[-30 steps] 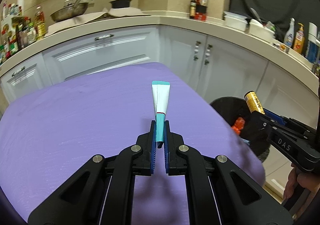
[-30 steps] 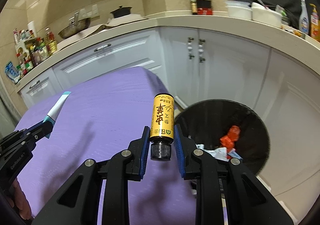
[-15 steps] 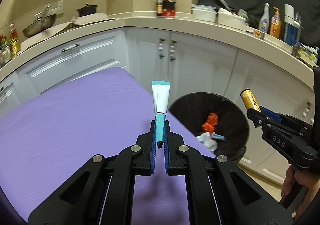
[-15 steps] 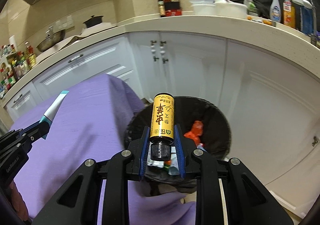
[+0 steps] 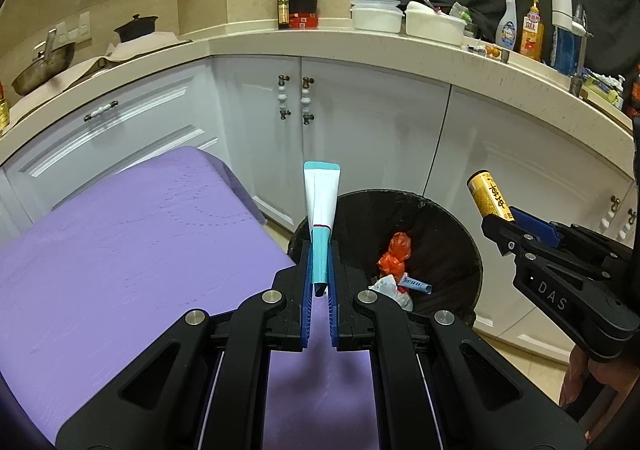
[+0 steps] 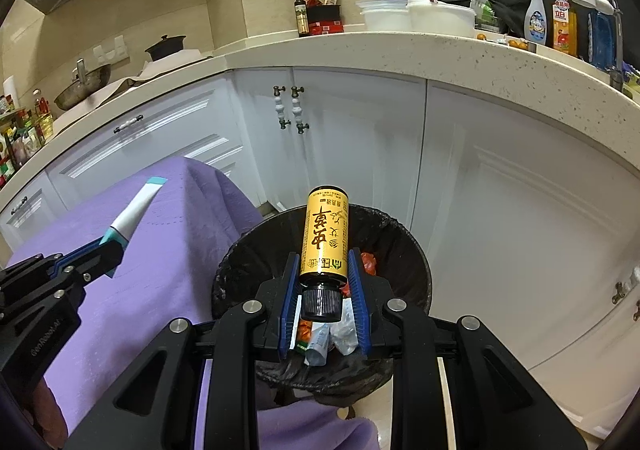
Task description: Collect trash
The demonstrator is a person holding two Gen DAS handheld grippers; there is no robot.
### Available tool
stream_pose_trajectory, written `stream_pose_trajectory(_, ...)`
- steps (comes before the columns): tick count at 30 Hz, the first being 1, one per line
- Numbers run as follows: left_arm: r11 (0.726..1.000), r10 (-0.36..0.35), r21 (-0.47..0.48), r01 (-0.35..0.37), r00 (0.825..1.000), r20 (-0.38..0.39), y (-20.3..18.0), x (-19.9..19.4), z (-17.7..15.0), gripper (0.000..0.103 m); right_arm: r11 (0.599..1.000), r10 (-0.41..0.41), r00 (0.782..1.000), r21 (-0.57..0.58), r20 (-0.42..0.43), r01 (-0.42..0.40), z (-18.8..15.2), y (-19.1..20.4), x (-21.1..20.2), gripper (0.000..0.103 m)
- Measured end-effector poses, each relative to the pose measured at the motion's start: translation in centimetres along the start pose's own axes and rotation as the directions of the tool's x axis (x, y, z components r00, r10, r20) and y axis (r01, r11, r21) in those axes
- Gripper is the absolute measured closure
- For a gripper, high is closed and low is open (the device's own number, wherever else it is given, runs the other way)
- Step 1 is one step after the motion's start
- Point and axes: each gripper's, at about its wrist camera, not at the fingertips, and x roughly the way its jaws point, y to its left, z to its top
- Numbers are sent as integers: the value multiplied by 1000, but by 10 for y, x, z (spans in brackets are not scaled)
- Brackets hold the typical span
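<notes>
Both tongs have swung away from the purple desk point(image 5: 120, 250) toward the black bin point(image 6: 400, 246). Right tongs point(image 6: 323, 282) are clamped on the yellow bottle point(image 6: 325, 238), cap toward the camera, hanging over the bin's mouth. Left tongs point(image 5: 320, 270) are pinched shut on the flat white-and-teal tube point(image 5: 320, 205), near the bin's rim beside the desk corner. Best to bring each piece squarely above the opening before letting go. Wrappers point(image 5: 394, 254) already lie inside; cupboard doors point(image 5: 360, 129) stand close behind.
</notes>
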Motion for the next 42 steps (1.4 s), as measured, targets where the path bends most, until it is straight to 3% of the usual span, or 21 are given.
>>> stream_pose_trajectory(12, 1000, -5, 13, 5, 1000, -29, -7, 35, 7, 96, 1000, -5, 1000, 20, -21, 5, 7, -7, 29, 78)
stream_pose_trajectory(13, 1000, -9, 16, 9, 999, -36, -7, 39, 7, 95, 1000, -5, 1000, 26, -22, 5, 7, -8, 33, 76)
stream_pose_trajectory(16, 1000, -3, 17, 3, 999, -47, -9, 50, 8, 85, 999, -22, 1000, 41, -19, 23, 9, -11, 40, 57)
stream_pose_trajectory(21, 1000, -1, 16, 2, 998, -58, -8, 57, 9, 78, 999, -28, 999, 41, -20, 29, 8, -9, 39, 56)
stream_pose_trajectory(23, 1000, -1, 9, 2, 999, -50, -7, 55, 9, 60, 999, -34, 999, 38, -16, 35, 8, -8, 37, 53)
stream_pose_trajectory(24, 1000, -1, 3, 1, 999, -42, -7, 53, 9, 56, 999, -36, 999, 38, -15, 36, 8, -8, 36, 53)
stream_pose_trajectory(42, 999, 30, -35, -27, 997, 71, 15, -12, 2, 43, 999, -36, 998, 19, 55, 35, 2, 12, -13, 38)
